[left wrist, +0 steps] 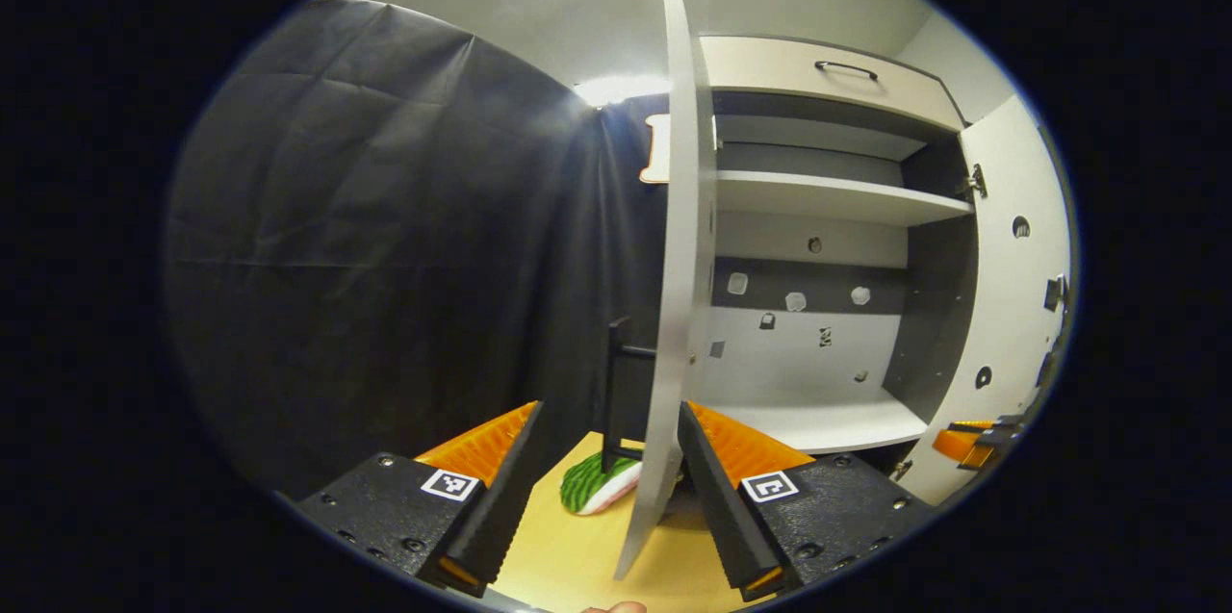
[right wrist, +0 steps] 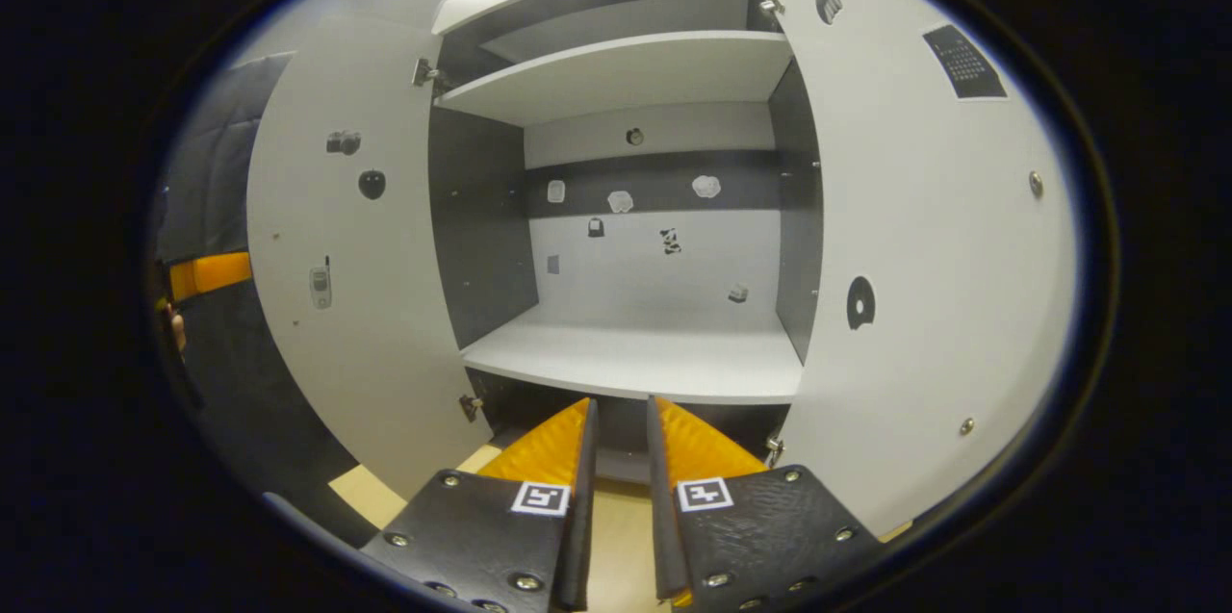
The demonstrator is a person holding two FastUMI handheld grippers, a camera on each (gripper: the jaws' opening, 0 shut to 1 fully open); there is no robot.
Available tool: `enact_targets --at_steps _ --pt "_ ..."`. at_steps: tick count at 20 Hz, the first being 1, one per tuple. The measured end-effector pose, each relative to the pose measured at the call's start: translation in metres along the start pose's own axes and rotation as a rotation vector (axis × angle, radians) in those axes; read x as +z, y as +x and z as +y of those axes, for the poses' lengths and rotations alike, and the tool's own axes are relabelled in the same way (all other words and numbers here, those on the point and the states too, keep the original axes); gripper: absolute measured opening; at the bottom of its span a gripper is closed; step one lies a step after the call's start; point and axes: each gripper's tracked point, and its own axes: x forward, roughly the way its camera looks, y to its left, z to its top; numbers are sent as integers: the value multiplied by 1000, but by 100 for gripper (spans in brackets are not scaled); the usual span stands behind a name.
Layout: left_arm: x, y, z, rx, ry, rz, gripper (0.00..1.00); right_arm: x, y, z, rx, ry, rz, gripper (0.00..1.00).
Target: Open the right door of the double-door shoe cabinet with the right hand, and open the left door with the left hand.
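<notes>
Shoe cabinet (right wrist: 635, 344) sits dead centre in the right gripper view with both doors swung out, so the job looks pretty much done. In the left gripper view the left door (left wrist: 679, 286) is seen edge-on, running top to bottom through the middle of the frame, and the left gripper (left wrist: 608, 488) has its fingers spread either side of that edge, not touching it as far as anyone could tell, probably because it just needs room to let go. Its black handle (left wrist: 612, 392) sits just left of the edge. The right gripper (right wrist: 621, 488), bottom centre, is nearly pressed together on nothing, and the right door (right wrist: 914, 238) fills the right side, so that hand looks finished.
</notes>
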Motion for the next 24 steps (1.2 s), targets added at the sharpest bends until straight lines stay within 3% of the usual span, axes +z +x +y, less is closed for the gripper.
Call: enact_targets --at_steps 7,8,9,13,14,15,19,20,21,22,23,24 --pt "10 5 -90 -211 67 -28 84 29 -1 -1 -7 8 -77 29" --pt "10 8 -102 -244 65 -28 80 35 -3 -4 -24 3 -94 43" --pt "9 10 -115 -277 59 -28 84 41 -3 -9 -42 -4 -110 52" --pt "3 22 -156 -380 41 -17 84 61 -14 -17 -89 -20 -169 76" --pt "0 25 -164 -403 40 -10 84 65 -16 -19 -105 -24 -179 76" --pt "-3 27 -173 -429 41 0 84 69 -19 -21 -116 -25 -189 83" --pt "-11 38 -198 -494 50 16 84 83 -25 -28 -158 -26 -216 83" --pt "-13 41 -202 -499 57 16 79 86 -25 -29 -170 -34 -223 83" --pt "-15 43 -208 -512 71 18 85 89 -25 -29 -177 -42 -229 76" --pt "-18 47 -212 -513 88 15 90 91 -26 -28 -189 -51 -234 83" --pt "-19 49 -214 -512 104 10 99 92 -25 -23 -181 -58 -237 83" --pt "-22 51 -217 -517 119 8 98 94 -24 -21 -182 -62 -240 96"
